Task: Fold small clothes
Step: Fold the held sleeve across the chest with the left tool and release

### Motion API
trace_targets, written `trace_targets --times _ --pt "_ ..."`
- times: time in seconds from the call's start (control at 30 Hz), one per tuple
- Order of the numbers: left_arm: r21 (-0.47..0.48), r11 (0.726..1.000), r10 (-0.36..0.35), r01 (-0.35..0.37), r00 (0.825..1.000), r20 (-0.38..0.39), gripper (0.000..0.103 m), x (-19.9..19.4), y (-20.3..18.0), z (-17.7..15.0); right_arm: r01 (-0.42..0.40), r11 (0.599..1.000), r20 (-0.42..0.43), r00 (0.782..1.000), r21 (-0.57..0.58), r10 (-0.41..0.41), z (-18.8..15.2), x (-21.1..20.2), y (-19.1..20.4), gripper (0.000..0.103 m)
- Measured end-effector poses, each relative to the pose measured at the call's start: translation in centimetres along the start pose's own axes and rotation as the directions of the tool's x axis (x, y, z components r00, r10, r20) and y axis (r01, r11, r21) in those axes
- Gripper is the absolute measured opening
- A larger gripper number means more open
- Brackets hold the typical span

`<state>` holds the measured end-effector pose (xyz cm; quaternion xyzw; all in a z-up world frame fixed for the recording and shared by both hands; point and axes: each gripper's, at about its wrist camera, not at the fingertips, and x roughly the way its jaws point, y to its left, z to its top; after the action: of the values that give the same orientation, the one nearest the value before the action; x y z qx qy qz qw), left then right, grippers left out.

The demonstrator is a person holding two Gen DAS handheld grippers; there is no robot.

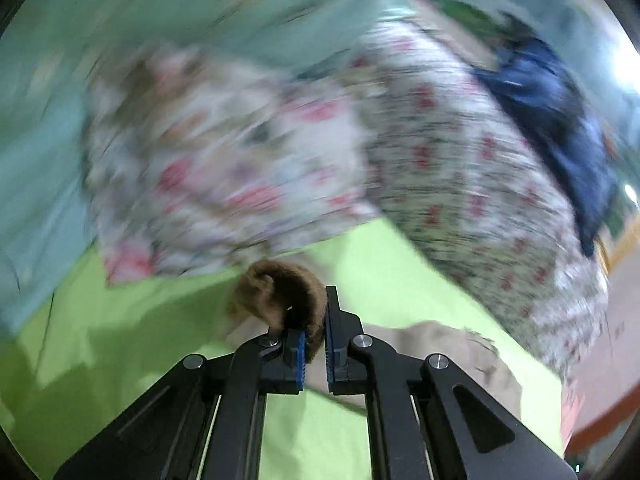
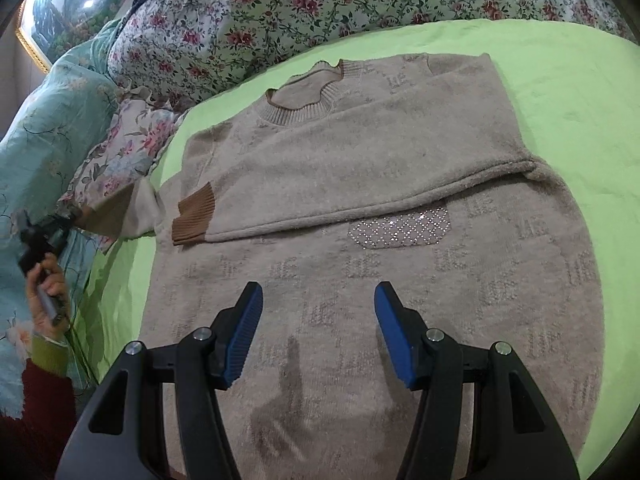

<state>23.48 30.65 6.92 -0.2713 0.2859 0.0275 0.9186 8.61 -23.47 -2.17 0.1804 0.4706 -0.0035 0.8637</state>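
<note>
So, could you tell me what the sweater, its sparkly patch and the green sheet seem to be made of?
Sweater: soft fuzzy knit, likely wool or acrylic, with ribbed collar and brown cuff. Sparkly patch: small shiny studs, perhaps rhinestones, in a lattice. Green sheet: smooth matte woven cloth.

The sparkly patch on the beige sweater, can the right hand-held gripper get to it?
Probably yes. The right hand-held gripper hovers open over the beige knitted sweater, and the sparkly rhinestone patch lies uncovered just ahead, below the folded sleeve.

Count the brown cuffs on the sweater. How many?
2. One brown cuff lies flat on the sweater, at the end of the sleeve folded across its front. The left gripper pinches the other cuff beside the sweater.
</note>
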Motion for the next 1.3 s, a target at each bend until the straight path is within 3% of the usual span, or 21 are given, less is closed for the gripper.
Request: trace_targets --times 0.13,0.2,0.3,0.47,0.63,0.73,0.83,1.07,1.13,1.2,1.3 --pt "0.164 0.977 -0.141 0.136 0.990 0.018 0.005 -2.8 -7.8 1.0 -0.007 1.000 0.011 1.000 0.012 0.006 -0.3 -0.7 -0.4 0.059" --pt "0.239 0.951 -0.203 0.199 0.979 -0.006 0.005 -3.3 -12.1 0.9 -0.010 1.000 0.013 1.000 0.019 0.010 -0.5 -0.9 -0.7 0.059" --pt "0.301 0.900 -0.302 0.316 0.949 -0.092 0.005 -2.3 -18.4 -1.1 -0.015 0.999 0.017 1.000 0.032 0.014 -0.8 -1.3 -1.2 0.059" --pt "0.330 0.847 -0.358 0.416 0.906 -0.224 0.005 1.5 -25.6 -6.6 -0.016 0.997 0.025 1.000 0.070 0.014 -1.3 -1.8 -2.7 0.059" --pt "0.290 0.835 -0.364 0.467 0.865 -0.345 0.005 8.5 -31.3 -13.4 -0.004 0.995 0.041 0.999 0.104 0.000 -1.5 -2.6 -4.4 0.059" --pt "0.274 0.843 -0.332 0.463 0.848 -0.414 0.005 12.9 -33.3 -17.4 0.003 0.992 0.050 0.999 0.126 -0.009 -1.5 -3.0 -5.5 0.059" --pt "0.289 0.848 -0.283 0.443 0.842 -0.460 0.005 16.1 -34.3 -21.3 0.009 0.989 0.061 0.998 0.148 -0.018 -1.6 -3.3 -6.3 0.059" --pt "0.316 0.844 -0.214 0.434 0.812 -0.542 0.010 19.2 -33.9 -26.8 -0.002 0.985 0.085 0.996 0.173 -0.013 -1.2 -3.6 -6.8 0.059" --pt "0.318 0.836 -0.216 0.447 0.801 -0.559 0.015 18.9 -33.5 -27.3 -0.009 0.985 0.091 0.996 0.174 -0.006 -1.1 -3.5 -6.5 0.059" --pt "0.319 0.829 -0.218 0.460 0.790 -0.572 0.030 18.2 -33.0 -27.7 -0.022 0.985 0.096 0.995 0.174 0.005 -0.8 -3.2 -6.1 0.059" --pt "0.322 0.821 -0.220 0.470 0.783 -0.581 0.042 16.0 -31.3 -28.0 -0.040 0.985 0.100 0.995 0.168 0.024 -0.3 -2.7 -5.4 0.059"
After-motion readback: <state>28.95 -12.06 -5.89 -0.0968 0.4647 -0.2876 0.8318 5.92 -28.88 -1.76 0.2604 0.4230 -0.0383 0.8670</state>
